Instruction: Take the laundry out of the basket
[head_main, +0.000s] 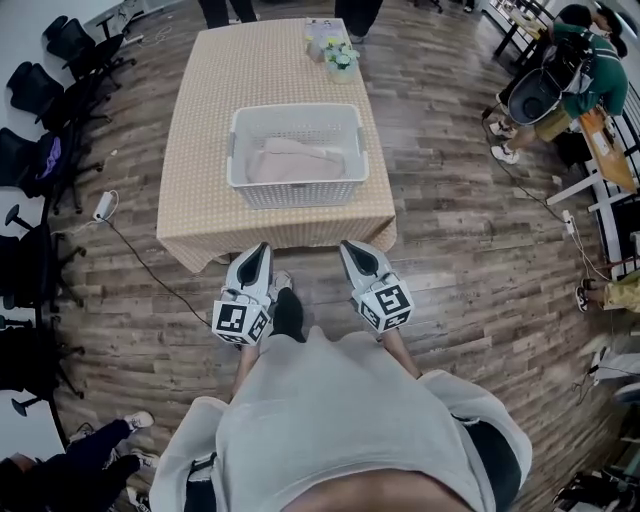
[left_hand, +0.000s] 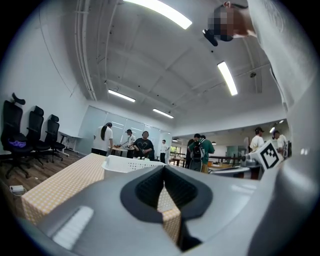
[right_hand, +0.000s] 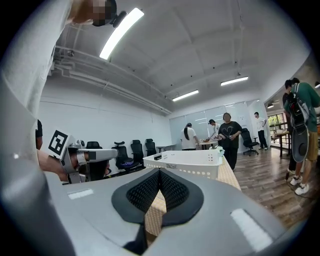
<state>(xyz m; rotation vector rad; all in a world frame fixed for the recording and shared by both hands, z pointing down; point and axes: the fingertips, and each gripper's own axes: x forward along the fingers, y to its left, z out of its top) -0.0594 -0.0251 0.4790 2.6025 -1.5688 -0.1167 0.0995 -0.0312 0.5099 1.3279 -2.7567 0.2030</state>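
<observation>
While 2 grippers (head_main: 262, 250) (head_main: 349, 247) sit shut, 1 basket (head_main: 297, 191) w/ laundry (head_main: 288, 160) waits.

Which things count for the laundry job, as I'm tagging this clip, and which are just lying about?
Job: white basket, pale laundry inside it, checked table under it, left gripper, right gripper, both shut.
Lying about: small items at the table's far end, black office chairs, power strip on the floor.

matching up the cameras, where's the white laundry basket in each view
Head view: basket upper centre, on the checked tablecloth.
Left gripper view: basket left of centre, lower half.
Right gripper view: basket just right of centre, lower half.
Shared landmark: the checked tablecloth under it.
</observation>
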